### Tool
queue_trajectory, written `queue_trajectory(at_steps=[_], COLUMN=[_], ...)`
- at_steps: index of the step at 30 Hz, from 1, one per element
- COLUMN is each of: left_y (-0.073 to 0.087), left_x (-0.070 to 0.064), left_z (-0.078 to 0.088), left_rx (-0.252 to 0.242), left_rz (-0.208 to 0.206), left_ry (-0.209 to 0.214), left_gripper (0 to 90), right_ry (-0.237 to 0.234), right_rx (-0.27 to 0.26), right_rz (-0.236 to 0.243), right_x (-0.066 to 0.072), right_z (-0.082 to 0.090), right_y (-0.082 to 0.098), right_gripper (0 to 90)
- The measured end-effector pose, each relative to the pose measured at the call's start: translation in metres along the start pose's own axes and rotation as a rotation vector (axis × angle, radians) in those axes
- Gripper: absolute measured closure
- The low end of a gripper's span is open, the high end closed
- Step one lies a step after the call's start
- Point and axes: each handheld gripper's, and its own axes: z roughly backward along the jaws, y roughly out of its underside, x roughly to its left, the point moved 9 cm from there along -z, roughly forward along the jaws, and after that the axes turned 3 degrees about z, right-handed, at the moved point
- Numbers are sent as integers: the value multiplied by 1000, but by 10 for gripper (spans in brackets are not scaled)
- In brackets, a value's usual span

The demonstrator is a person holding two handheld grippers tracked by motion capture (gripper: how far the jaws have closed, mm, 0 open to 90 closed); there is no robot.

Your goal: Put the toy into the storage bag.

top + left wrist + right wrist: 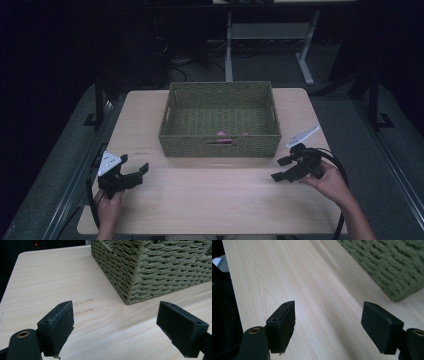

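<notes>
1. Table (210, 195): light wood top with rounded corners, seen from the high view; dark floor and grey metal frame legs (305, 65) lie beyond its far edge.
2. Basket (220, 142): green woven, rectangular, open top, sits at the middle of the far half of the table. A slot handle is cut into its near wall.
3. Inside the basket, against the near wall, lies a small pink thing (221, 134); too small to identify. A red strip shows through the handle slot just below it.
4. Left gripper (134, 171): held in the person's left hand (107, 205) at the near left part of the table, well apart from the basket, pointing right and slightly away. Its fingers are spread wide with nothing between them.
5. In the left gripper view, the fingers (60, 327) stand over bare wood, and the basket's near left corner (130, 293) sits ahead between them. Faint marks (83, 302) show on the wood.
6. Right gripper (281, 169): held in the right hand (332, 182) at the near right, just off the basket's near right corner, pointing left. Fingers are spread, holding nothing.
7. In the right gripper view, the fingers (283, 325) hover above bare table, with the basket wall (392, 267) at upper right.
8. A black cable (340, 170) loops from the right gripper around the wrist.
</notes>
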Motion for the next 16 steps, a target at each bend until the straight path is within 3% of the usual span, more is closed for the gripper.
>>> queue_trajectory(at_steps=[10, 13, 16], left_y=[1, 0, 0], left_x=[-1, -1, -2], left_z=[0, 0, -1], left_rx=[7, 6, 7], left_rz=[-3, -8, -11], left_ry=[2, 3, 0], left_gripper=[139, 139, 139], right_ry=[28, 36, 83], right_rx=[-2, -34, -71], right_rz=[4, -2, -1], right_x=[12, 18, 25], right_z=[1, 4, 4], right_y=[20, 23, 29], right_gripper=[265, 262, 254])
